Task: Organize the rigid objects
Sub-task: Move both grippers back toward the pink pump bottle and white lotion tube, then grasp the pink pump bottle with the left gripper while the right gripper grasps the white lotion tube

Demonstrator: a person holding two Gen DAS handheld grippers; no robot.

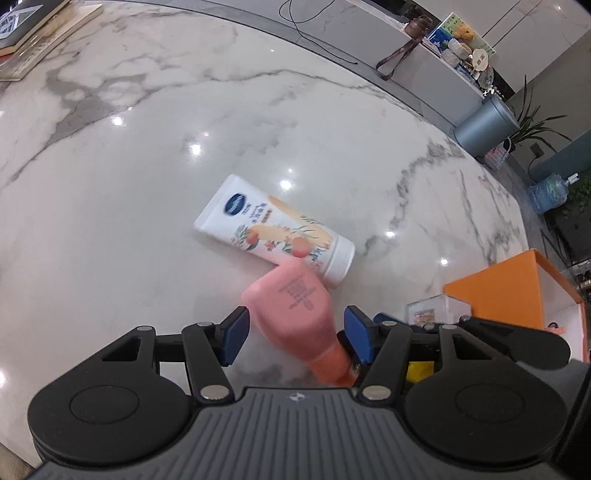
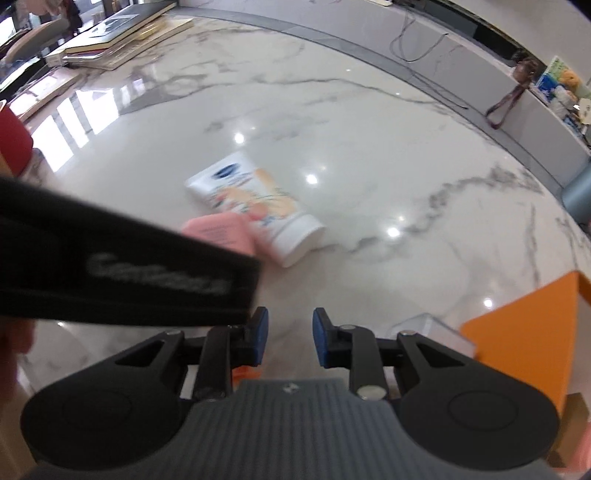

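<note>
A glossy white marble tabletop with grey veining [image 1: 155,155] fills both views, dotted with bright reflections of ceiling lights and edged at the far side by a darker grey band. On it a white squeeze tube printed with orange fruit and a blue oval logo [image 1: 273,229] lies flat on its side, cap end toward the right. A salmon-pink plastic squeeze tube with an orange cap [image 1: 299,314] lies between the blue pads of the left gripper [image 1: 297,334], its flat crimped end touching the white tube; the jaws stand wide, the left pad apart from the tube, while contact at the right pad by the cap cannot be told. The right gripper [image 2: 290,338] hovers over bare marble with its blue fingers parted and nothing between them. A black band with blurred white lettering [image 2: 122,273] crosses the left of the right wrist view, hiding part of the pink tube. At the table's right stands an open orange box with a white interior [image 1: 517,295], with a small clear plastic case [image 1: 436,308] just beside it. A stack of books [image 2: 118,33] lies at the far left corner. Beyond the table run a pale counter with a black cable [image 1: 306,22], a brown strap [image 1: 397,55] hanging over its edge, a grey round bin [image 1: 484,127], a green potted plant [image 1: 535,122] and a blue water jug [image 1: 550,192]
</note>
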